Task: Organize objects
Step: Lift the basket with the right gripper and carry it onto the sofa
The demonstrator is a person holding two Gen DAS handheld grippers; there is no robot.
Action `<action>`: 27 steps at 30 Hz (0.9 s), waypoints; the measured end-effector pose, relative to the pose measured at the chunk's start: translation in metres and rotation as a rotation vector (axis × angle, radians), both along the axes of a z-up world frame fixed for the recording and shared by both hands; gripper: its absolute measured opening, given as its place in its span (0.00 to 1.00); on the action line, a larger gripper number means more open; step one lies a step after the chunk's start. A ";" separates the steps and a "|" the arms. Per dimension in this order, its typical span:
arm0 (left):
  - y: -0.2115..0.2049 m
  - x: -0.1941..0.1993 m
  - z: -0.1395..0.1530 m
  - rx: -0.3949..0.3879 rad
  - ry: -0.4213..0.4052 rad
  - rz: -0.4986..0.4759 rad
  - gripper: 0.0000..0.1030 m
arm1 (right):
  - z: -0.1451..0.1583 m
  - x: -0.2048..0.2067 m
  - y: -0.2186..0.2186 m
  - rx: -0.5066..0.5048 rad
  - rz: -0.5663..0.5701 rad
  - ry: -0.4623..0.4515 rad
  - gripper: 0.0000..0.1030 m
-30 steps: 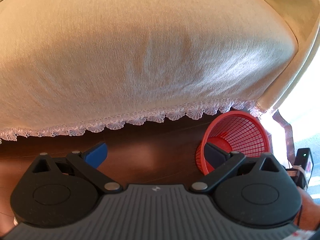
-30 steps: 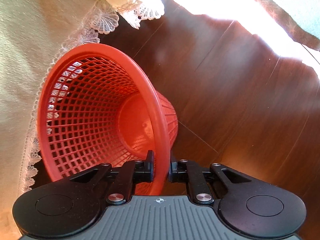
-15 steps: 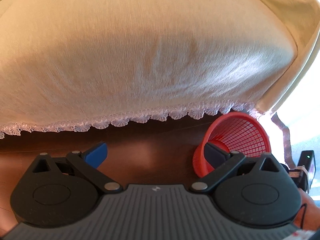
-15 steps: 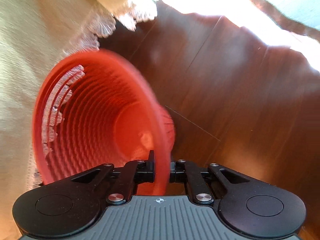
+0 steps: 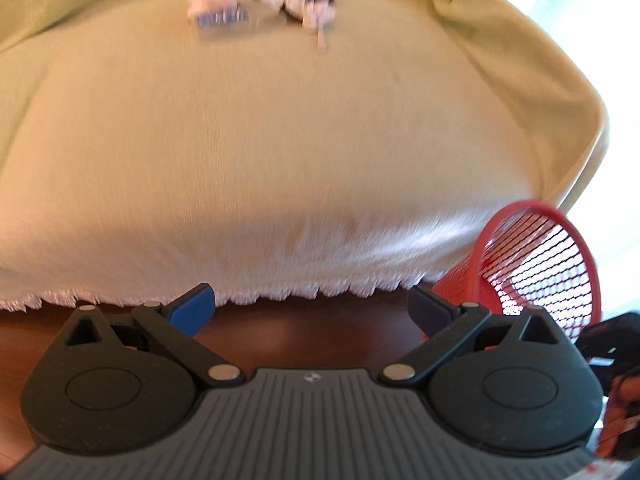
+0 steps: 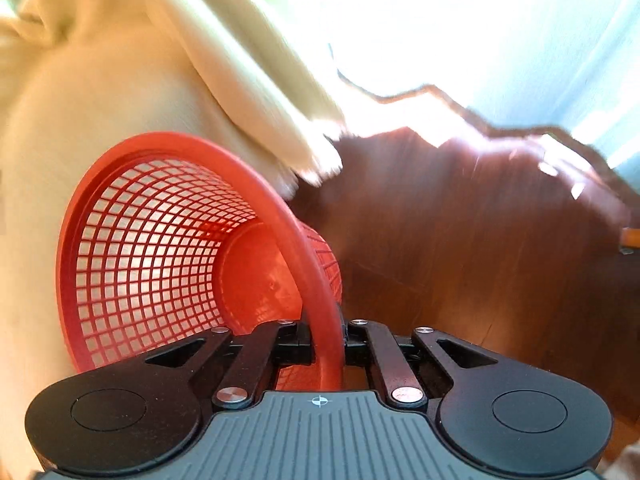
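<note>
A red mesh basket (image 6: 160,248) hangs off the floor with my right gripper (image 6: 326,338) shut on its rim, one finger inside and one outside. The basket is empty inside. In the left wrist view the same basket (image 5: 540,264) shows at the right, lifted beside the sofa's front corner. My left gripper (image 5: 310,304) stands wide open with nothing between its fingers, above the sofa's lace hem. Far back on the cream sofa seat (image 5: 260,152) lie several small items (image 5: 268,4), blurred: a blue and white packet and some white and dark pieces.
Dark wooden floor (image 6: 460,240) runs to the right of the sofa, with bright sunlight at the far edge. The sofa's cream cover (image 6: 240,80) drapes over its arm beside the basket. A hand (image 5: 620,412) holds the right tool at the lower right of the left wrist view.
Both grippers have risen. The basket has come up off the floor in the right gripper. The left wrist view now looks over the sofa seat and its items.
</note>
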State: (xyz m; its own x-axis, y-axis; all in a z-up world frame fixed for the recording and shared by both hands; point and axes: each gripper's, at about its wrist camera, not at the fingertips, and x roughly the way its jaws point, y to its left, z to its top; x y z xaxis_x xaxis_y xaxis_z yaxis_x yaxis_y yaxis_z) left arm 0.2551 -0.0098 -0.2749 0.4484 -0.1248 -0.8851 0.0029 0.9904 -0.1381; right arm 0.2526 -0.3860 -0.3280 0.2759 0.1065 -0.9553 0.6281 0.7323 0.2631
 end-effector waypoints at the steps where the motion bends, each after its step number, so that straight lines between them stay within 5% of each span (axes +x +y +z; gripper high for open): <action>1: 0.000 0.004 0.013 -0.003 -0.010 -0.003 0.98 | 0.019 0.008 0.001 -0.002 -0.007 -0.015 0.02; 8: 0.000 0.042 0.087 -0.001 -0.091 -0.015 0.98 | 0.109 0.077 0.007 0.010 -0.052 -0.153 0.02; 14: -0.005 0.085 0.128 0.044 -0.138 0.017 0.98 | 0.117 0.153 -0.001 0.031 -0.093 -0.188 0.02; 27: -0.005 0.178 0.142 0.034 -0.156 -0.003 0.98 | 0.114 0.270 0.020 -0.010 -0.195 -0.151 0.02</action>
State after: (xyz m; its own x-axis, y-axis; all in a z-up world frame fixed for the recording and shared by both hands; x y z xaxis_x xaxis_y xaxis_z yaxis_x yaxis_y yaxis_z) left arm 0.4335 -0.0146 -0.1332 0.5804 -0.0974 -0.8085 0.0247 0.9945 -0.1020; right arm 0.5228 -0.3661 -0.2143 0.4302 0.0277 -0.9023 0.7118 0.6044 0.3579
